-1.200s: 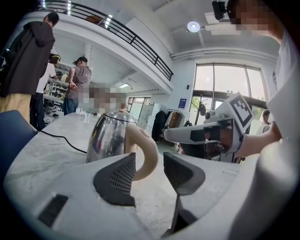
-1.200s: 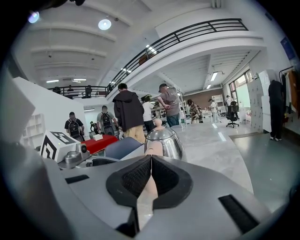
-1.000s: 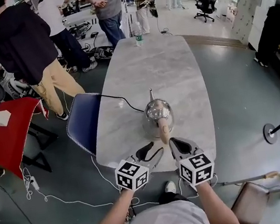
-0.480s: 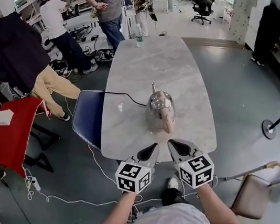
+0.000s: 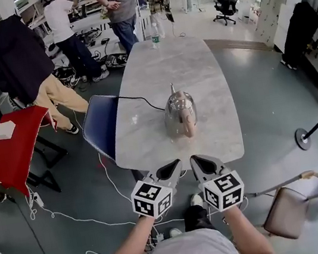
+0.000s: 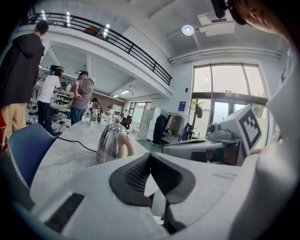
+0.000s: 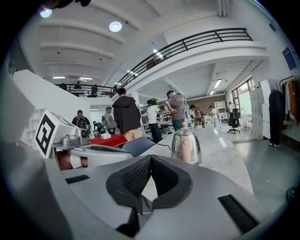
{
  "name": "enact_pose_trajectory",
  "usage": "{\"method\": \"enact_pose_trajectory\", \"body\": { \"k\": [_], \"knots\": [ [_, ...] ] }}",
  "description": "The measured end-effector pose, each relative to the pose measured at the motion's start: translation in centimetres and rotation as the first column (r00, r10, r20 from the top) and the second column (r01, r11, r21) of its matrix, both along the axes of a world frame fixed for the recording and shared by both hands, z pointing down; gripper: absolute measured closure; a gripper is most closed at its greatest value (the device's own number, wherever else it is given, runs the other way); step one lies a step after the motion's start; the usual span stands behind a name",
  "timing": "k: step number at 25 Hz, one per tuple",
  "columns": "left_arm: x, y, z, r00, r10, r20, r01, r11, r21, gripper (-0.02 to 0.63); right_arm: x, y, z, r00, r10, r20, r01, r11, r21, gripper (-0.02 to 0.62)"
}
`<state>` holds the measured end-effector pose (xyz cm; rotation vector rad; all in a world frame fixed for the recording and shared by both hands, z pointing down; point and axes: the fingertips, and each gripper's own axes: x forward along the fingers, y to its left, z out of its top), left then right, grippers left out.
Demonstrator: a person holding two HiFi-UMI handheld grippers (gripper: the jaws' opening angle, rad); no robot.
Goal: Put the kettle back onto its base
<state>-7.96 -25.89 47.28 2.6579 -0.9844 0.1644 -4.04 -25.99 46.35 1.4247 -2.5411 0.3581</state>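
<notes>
Kettle (image 5: 180, 114): polished steel, upright on the grey marble table (image 5: 193, 63), in its near half and roughly mid-width. The thin spout points away from the person and the pale handle faces the grippers.
Base: cannot be made out under the kettle in any view.
Cable (image 5: 136, 98): black, runs from the kettle's foot across the tabletop to the left edge.
Left gripper (image 5: 175, 166): 2 jaws pressed together at the tips, nothing between them. Its own view shows the pads meeting, with the kettle beyond them and left of the tips.
Right gripper (image 5: 196, 162): 2 jaws likewise closed tip to tip, empty. Its own view puts the kettle beyond the tips and to their right.
Gripper position: side by side and close together, held off the table's near edge above the floor. Both point toward the kettle, well apart from it, no contact.
Marker cubes: 1 on each gripper, at the end nearest the person's forearms.
Blue chair (image 5: 100, 130): against the table's left side, just beside where the cable drops off.
Bottle (image 5: 155, 36): 1, upright at the table's far end.
Red cloth (image 5: 11, 148): draped over a stand well left of the table, small white box (image 5: 5, 130) on top.
People: several standing beyond the table's far-left corner.
Brown chair (image 5: 289, 219): on the floor to the person's right.
</notes>
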Motion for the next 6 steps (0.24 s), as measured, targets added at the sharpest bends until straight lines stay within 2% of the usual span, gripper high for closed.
{"method": "enact_pose_trajectory", "body": {
  "k": [6],
  "knots": [
    [-0.2,1.5,-0.4,1.000,0.007,0.002,-0.007,1.000,0.011,0.598,-0.3,1.7,-0.3,1.000,0.004,-0.002,-0.004,1.000,0.004,0.591]
  ]
}}
